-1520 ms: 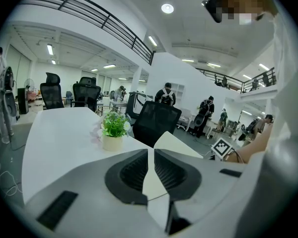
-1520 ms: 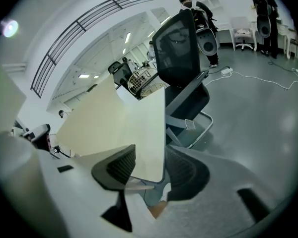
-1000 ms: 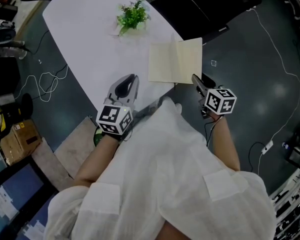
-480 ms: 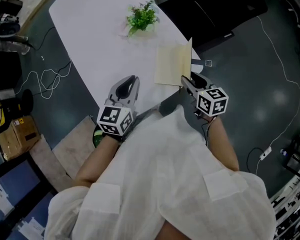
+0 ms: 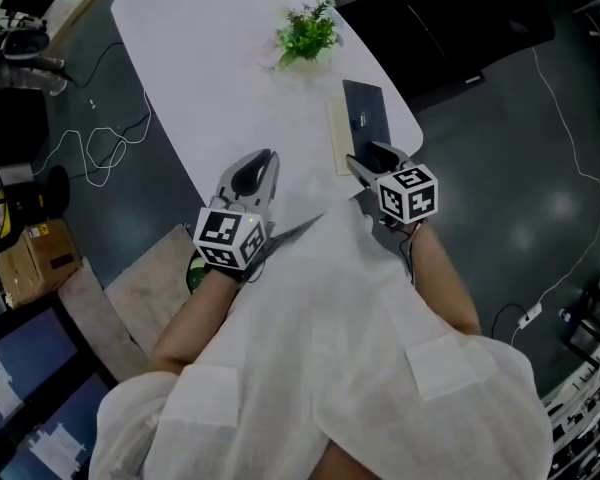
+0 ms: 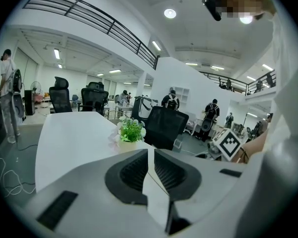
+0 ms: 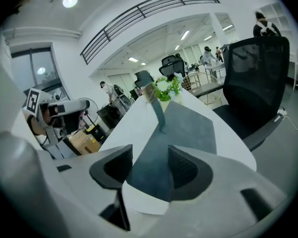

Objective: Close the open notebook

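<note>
Table (image 5: 205, 53) left and middle bare, free pass there. Plant (image 5: 307, 35) stands far, just beyond the notebook (image 5: 365, 118) lying at the right edge. Chair (image 5: 460, 18) sits close off the table's right side.

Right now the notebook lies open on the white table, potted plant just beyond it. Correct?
Not quite. The notebook is closed, not open: the head view shows its dark cover folded over the pages. The rest holds: it lies on the white table, with the potted plant just beyond it.
</note>
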{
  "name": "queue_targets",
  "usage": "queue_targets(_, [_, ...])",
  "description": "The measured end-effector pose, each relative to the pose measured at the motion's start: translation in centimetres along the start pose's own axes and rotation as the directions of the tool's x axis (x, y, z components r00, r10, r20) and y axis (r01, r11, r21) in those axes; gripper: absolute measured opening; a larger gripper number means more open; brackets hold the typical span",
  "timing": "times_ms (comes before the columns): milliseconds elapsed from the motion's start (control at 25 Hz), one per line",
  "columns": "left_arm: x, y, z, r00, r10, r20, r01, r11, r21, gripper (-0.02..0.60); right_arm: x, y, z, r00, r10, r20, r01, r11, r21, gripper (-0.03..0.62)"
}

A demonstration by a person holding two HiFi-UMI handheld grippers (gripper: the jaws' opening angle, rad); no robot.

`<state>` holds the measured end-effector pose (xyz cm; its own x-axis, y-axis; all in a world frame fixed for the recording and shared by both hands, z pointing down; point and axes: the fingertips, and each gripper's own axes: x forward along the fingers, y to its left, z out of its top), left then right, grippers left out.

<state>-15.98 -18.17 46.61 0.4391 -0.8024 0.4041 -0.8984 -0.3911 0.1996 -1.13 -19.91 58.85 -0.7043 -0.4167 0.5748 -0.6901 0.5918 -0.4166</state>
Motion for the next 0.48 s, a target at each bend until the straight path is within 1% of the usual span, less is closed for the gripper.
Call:
queue_targets(40, [-0.1, 0.3, -0.1, 1.000, 0.003, -0.002, -0.003, 1.000, -0.001, 0.034, 0.7, 0.0, -0.4, 1.000, -0.001, -0.019, 0.001, 1.000, -0.002, 0.224])
queue_targets(200, [-0.4, 1.6, -0.3, 1.000, 0.010, -0.006, -0.010, 1.000, -0.007, 0.034, 3.0, -0.7, -2.4, 0.996, -0.019, -0.091, 0.020, 1.000, 0.016, 0.218])
queue_targets(360, [-0.8, 2.4, -0.6, 1.000, 0.009, -0.009, -0.009, 1.000, -0.011, 0.034, 4.9, -1.6, -5.7, 0.978, -0.042, -0.203, 0.050, 0.998, 0.032, 0.219])
queue_targets(400, [-0.8, 2.6, -0.7, 1.000, 0.008, -0.010, -0.008, 1.000, -0.011, 0.034, 5.1, -1.9, -6.2, 0.975, -0.055, -0.215, 0.064, 0.997, 0.032, 0.210])
queue_targets(440, [-0.8, 2.8, -0.8, 1.000, 0.007, -0.010, -0.007, 1.000, -0.013, 0.034, 5.2, -2.1, -6.4, 0.973, -0.067, -0.219, 0.076, 0.997, 0.033, 0.184])
queue_targets(480, [-0.7, 2.9, -0.8, 1.000, 0.007, -0.009, -0.007, 1.000, -0.014, 0.034, 5.2, -2.3, -6.5, 0.973, -0.075, -0.219, 0.085, 0.996, 0.036, 0.179])
